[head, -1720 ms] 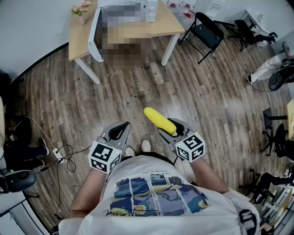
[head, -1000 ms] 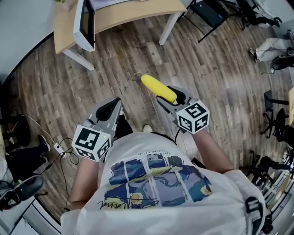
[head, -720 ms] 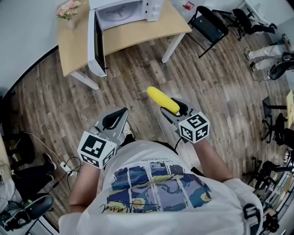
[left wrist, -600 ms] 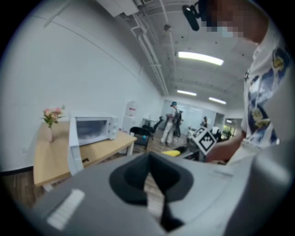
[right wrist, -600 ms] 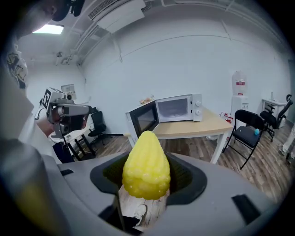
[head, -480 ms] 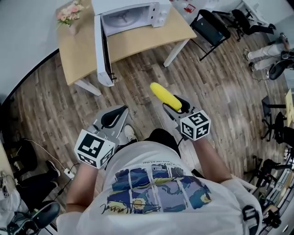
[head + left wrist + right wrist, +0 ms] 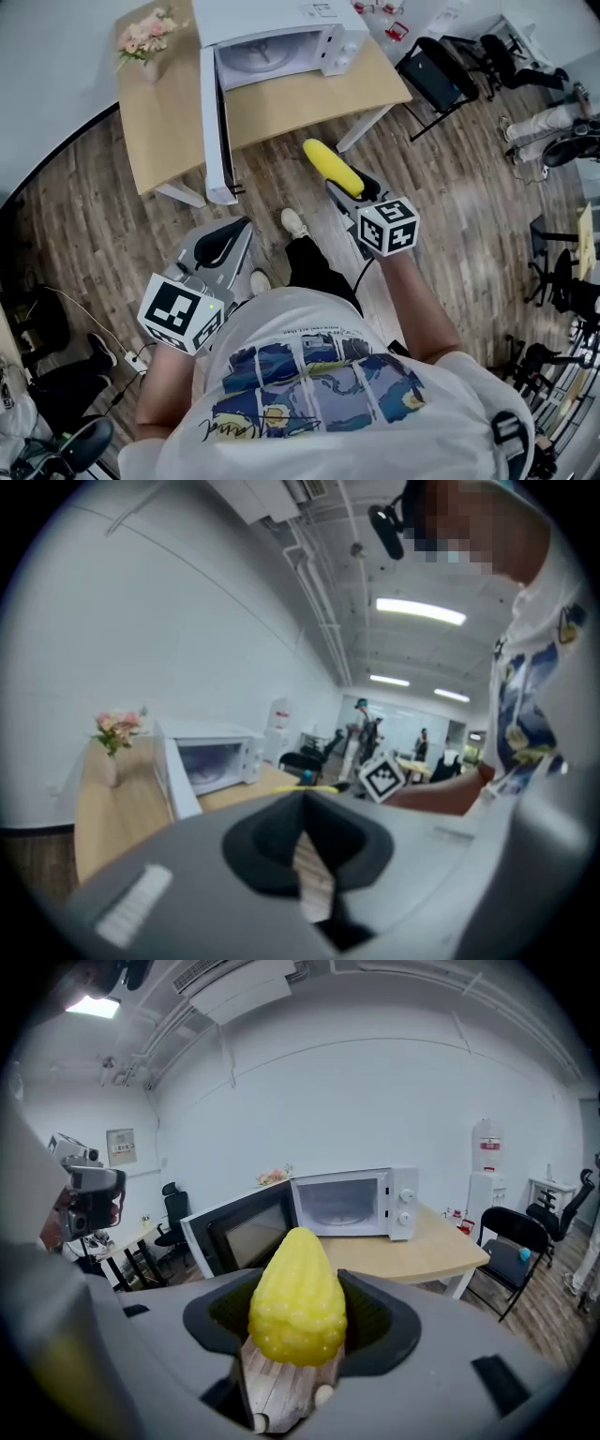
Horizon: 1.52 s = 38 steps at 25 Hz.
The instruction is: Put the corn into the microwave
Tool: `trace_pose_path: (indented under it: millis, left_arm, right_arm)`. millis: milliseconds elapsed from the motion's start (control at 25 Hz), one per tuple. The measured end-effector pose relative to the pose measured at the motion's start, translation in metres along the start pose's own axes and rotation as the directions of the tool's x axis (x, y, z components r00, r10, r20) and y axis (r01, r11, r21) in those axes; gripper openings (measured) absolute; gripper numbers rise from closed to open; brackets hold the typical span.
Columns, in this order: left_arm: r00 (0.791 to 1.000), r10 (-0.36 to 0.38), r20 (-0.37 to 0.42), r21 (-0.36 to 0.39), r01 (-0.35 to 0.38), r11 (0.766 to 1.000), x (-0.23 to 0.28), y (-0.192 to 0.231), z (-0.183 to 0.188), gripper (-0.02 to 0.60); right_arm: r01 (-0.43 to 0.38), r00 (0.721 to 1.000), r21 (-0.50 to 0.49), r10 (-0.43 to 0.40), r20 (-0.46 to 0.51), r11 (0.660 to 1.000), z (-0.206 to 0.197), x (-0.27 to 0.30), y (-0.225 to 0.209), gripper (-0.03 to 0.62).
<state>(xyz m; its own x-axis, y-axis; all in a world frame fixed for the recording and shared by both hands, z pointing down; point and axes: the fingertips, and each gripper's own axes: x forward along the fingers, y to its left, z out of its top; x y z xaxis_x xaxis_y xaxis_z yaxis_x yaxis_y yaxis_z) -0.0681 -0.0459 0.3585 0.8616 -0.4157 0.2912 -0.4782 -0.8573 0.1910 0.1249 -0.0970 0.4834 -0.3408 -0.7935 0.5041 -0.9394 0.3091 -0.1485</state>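
A yellow corn cob (image 7: 331, 167) sticks out forward from my right gripper (image 7: 349, 185), which is shut on its rear half; in the right gripper view the corn (image 7: 298, 1302) fills the space between the jaws. It hangs over the floor just short of the wooden table (image 7: 178, 122). On that table the white microwave (image 7: 281, 37) stands with its door (image 7: 217, 122) swung wide open; the cavity of the microwave (image 7: 352, 1202) looks empty. My left gripper (image 7: 220, 246) is lower left, near the person's knee, shut with nothing in it.
A vase of pink flowers (image 7: 150, 33) stands on the table's left end. A black chair (image 7: 436, 75) is to the right of the table, with more office chairs (image 7: 562, 150) at the far right. The person's feet (image 7: 292, 223) are on the wood floor below the grippers.
The person has walked toward the table, so the microwave and its open door are nearer. Both grippers moved forward with them; the corn stays held in the right one.
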Motion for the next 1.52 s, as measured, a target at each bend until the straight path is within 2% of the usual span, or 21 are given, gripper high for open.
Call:
trace_pose_path:
  millis: [400,760,960,1240,1520]
  left_arm:
    - [0.988,0.155,0.008,-0.035,-0.155,0.987,0.063,0.056,0.050,0.011]
    - [0.964,0.265,-0.006,-0.058,-0.265,0.962,0.105,0.089,0.075,0.011]
    - [0.938,0.346,-0.009,-0.082,-0.346,0.935,0.111,0.104,0.080,0.011]
    - [0.883,0.469,-0.028,-0.132,-0.469,0.873,0.101,0.125,0.077,0.010]
    - [0.846,0.530,-0.048,-0.161,-0.530,0.832,0.096,0.142,0.073,0.010]
  right_arm:
    - [-0.089,0.996,-0.100,0.087,-0.020,0.991,0.073,0.115,-0.080,0.240]
    - [-0.162,0.986,-0.166,0.154,-0.057,0.973,0.102,0.220,-0.120,0.240]
    - [-0.179,0.982,-0.183,0.166,-0.087,0.967,0.106,0.271,-0.134,0.240]
    - [-0.196,0.978,-0.206,0.176,-0.111,0.959,0.113,0.337,-0.138,0.241]
    - [-0.195,0.978,-0.239,0.169,-0.127,0.951,0.119,0.387,-0.137,0.239]
